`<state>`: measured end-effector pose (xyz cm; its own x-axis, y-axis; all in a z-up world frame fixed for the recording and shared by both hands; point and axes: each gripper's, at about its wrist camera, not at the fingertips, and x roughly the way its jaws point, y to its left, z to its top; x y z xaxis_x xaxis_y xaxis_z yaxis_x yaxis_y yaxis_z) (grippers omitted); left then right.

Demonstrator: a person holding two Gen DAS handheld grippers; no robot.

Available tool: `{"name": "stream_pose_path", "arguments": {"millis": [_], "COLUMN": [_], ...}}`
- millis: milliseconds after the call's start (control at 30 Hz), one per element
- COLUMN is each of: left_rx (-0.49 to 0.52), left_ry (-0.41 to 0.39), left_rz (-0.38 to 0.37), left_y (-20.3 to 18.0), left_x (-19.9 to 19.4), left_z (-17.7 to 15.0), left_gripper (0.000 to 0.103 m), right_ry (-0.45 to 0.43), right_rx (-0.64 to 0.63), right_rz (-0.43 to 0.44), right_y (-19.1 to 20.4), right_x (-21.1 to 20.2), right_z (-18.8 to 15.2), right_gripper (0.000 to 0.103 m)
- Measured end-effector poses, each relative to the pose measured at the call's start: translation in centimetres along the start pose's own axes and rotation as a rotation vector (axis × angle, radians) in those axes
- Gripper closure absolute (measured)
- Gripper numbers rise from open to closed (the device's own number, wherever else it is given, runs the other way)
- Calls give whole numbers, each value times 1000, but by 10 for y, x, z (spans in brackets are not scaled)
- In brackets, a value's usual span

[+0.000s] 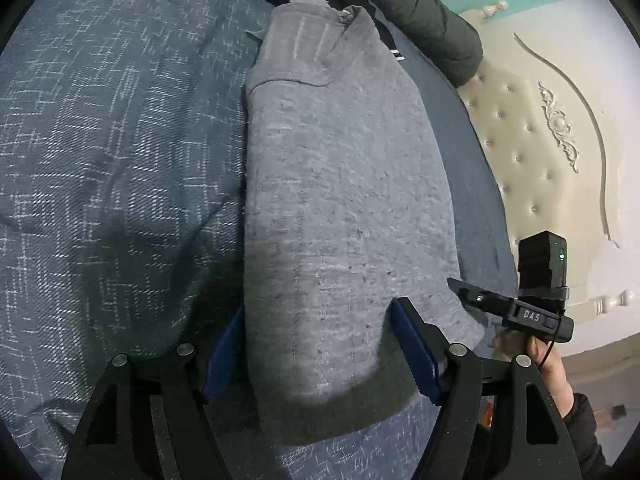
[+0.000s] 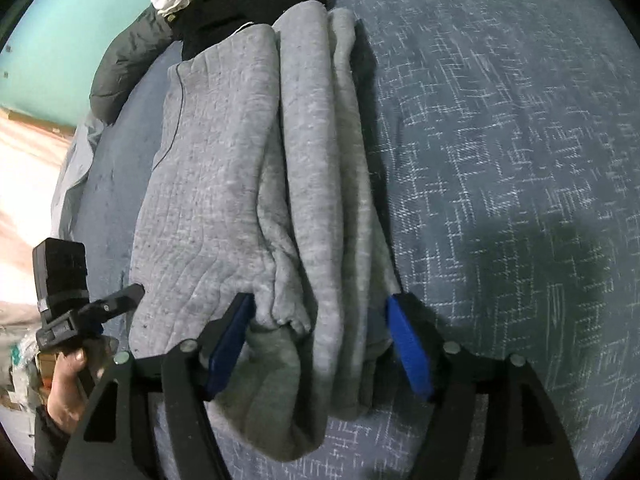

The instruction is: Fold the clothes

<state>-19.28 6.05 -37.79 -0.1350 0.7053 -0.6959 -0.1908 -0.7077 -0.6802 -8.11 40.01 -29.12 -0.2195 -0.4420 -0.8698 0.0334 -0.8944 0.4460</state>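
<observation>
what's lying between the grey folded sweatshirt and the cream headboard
In the left wrist view, only a bare strip of blue bedcover separates the grey sweatshirt from the headboard.

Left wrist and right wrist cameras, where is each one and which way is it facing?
Left wrist: on the left gripper, looking down along the folded grey garment; the right gripper and hand show at right.
Right wrist: on the right gripper, over the same garment's layered edge; the other hand shows at left.
Shared: garment, blue bedcover.
</observation>
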Motion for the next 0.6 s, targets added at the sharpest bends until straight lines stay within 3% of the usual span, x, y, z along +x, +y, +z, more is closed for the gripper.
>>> {"name": "stream_pose_path", "arguments": {"millis": [267,367,400,500,600], "left_rx": [44,45,41,32,31], "left_ry": [6,8,6,2,-1], "left_rz": [19,17,11,-7,-19], "left_y": [-4,-5,-4,-1,0], "left_x": [-5,-2,-1,0,2], "left_z": [0,0,0,-1,-1], "left_gripper": [27,27,27,27,27], "right_ry": [1,5,6,8,13], "right_rx": [-16,10,12,12,20], "right_rz": [-26,0,9,50,96], "right_y": [-3,0,2,5,3], "right_x": [-3,2,3,2,0], "right_z": [0,1,0,0,0], "right_gripper": [28,28,29,47,54]}}
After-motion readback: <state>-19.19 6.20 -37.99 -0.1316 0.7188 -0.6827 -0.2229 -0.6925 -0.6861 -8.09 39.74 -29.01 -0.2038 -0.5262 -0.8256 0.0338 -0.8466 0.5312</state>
